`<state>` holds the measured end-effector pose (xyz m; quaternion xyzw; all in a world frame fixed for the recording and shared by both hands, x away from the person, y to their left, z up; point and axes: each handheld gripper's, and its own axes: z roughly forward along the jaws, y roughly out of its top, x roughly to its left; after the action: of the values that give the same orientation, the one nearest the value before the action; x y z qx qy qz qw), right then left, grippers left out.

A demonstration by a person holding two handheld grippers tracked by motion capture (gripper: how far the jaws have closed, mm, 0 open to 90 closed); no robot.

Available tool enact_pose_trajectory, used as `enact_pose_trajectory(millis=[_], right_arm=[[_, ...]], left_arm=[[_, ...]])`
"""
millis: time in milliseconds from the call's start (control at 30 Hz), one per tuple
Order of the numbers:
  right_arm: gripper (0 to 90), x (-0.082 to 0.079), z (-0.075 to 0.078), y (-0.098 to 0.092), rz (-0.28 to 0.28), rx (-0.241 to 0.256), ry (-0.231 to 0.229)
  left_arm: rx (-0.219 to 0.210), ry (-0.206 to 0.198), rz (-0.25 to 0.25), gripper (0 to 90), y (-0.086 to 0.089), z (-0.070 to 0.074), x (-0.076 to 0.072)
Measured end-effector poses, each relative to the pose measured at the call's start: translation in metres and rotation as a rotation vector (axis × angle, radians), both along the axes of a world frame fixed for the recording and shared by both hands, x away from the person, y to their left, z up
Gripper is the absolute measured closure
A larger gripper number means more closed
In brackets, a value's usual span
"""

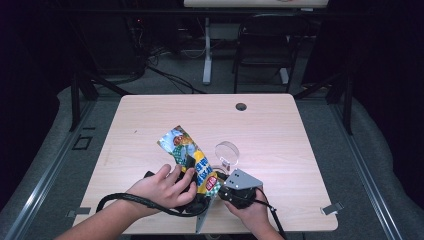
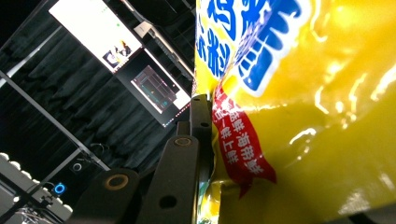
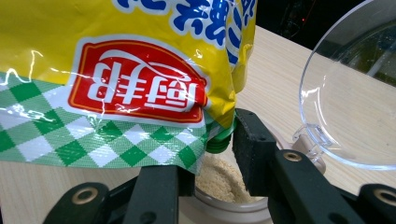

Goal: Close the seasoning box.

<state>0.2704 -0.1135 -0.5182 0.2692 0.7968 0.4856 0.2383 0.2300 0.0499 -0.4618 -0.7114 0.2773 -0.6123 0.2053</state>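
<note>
Scene: a person at a pale wooden desk (image 1: 150,115) works a gripper in each hand, low in the centre of the high view.
Packet: a yellow snack packet (image 1: 192,159) with a green-checked end is held tilted, slanting up toward the centre of the frame.
Left gripper: the left gripper (image 1: 192,187) is clamped on the packet; its own view shows a black jaw pressed flat against the yellow foil (image 2: 303,116).
Right gripper: the right gripper (image 3: 212,154) has its jaws apart around the rim of a small container (image 3: 224,205); whether it grips that rim I cannot tell.
Contents: pale crumb-like powder (image 3: 219,179) already lies in the container, directly under the packet's green spout (image 3: 218,140).
Lid: a clear hinged lid (image 3: 345,98) stands open at the right of that view.
Progress: pouring looks under way, probably part done; closing the lid remains.
</note>
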Motion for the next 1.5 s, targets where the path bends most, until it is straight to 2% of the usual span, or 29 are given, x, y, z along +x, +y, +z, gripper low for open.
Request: enact_pose_trajectory(millis=[367, 400, 600, 633, 700, 800, 867, 1033, 1100, 1133, 1167, 1200, 1300, 1333, 1367, 1500], right_arm=[[70.5, 0.000, 0.000, 0.001, -0.004, -0.010, -0.007], [70.5, 0.000, 0.000, 0.001, -0.003, -0.010, -0.008], [70.6, 0.000, -0.001, 0.002, 0.001, -0.015, -0.014], [70.5, 0.000, -0.001, 0.002, 0.001, -0.016, -0.016], [70.6, 0.000, 0.000, 0.002, 0.001, -0.015, -0.018], [70.6, 0.000, 0.000, 0.002, 0.001, -0.019, -0.020], [70.6, 0.000, 0.000, 0.002, 0.002, -0.017, -0.019], [70.6, 0.000, 0.000, 0.002, -0.001, -0.014, -0.025], [70.6, 0.000, 0.000, 0.002, 0.000, -0.010, -0.026], [70.6, 0.000, 0.000, 0.002, 0.000, -0.015, -0.028], [70.7, 0.000, 0.000, 0.002, -0.001, -0.014, -0.029], [70.7, -0.001, 0.000, 0.003, -0.003, -0.016, -0.029], [70.7, -0.001, 0.000, 0.003, 0.001, -0.013, -0.033], [70.7, -0.001, 0.000, 0.003, 0.002, -0.012, -0.035], [70.7, -0.001, 0.000, 0.003, 0.000, -0.013, -0.038], [70.7, -0.001, -0.001, 0.004, 0.000, -0.018, -0.043]], left_arm=[[-0.043, 0.013, 0.005, 86.5, 0.003, -0.002, 0.001], [-0.058, 0.021, 0.002, 86.5, 0.004, -0.003, 0.002], [-0.073, 0.032, 0.015, 86.6, 0.007, -0.003, 0.002], [-0.097, 0.041, 0.008, 86.6, 0.009, -0.004, 0.002], [-0.096, 0.049, 0.022, 86.6, 0.009, -0.003, 0.002], [-0.117, 0.042, 0.003, 86.6, 0.010, -0.004, 0.003], [-0.098, 0.055, 0.041, 86.7, 0.010, -0.003, 0.002], [-0.151, 0.082, 0.063, 86.7, 0.013, -0.003, 0.003], [-0.148, 0.083, 0.067, 86.7, 0.013, -0.003, 0.003], [-0.173, 0.087, 0.065, 86.7, 0.016, -0.005, 0.004], [-0.170, 0.084, 0.060, 86.7, 0.016, -0.005, 0.004], [-0.186, 0.097, 0.069, 86.7, 0.017, -0.006, 0.004], [-0.204, 0.102, 0.066, 86.8, 0.019, -0.006, 0.004], [-0.224, 0.114, 0.078, 86.8, 0.020, -0.007, 0.004], [-0.220, 0.109, 0.073, 86.8, 0.020, -0.006, 0.004], [-0.249, 0.116, 0.077, 86.8, 0.023, -0.009, 0.005]])
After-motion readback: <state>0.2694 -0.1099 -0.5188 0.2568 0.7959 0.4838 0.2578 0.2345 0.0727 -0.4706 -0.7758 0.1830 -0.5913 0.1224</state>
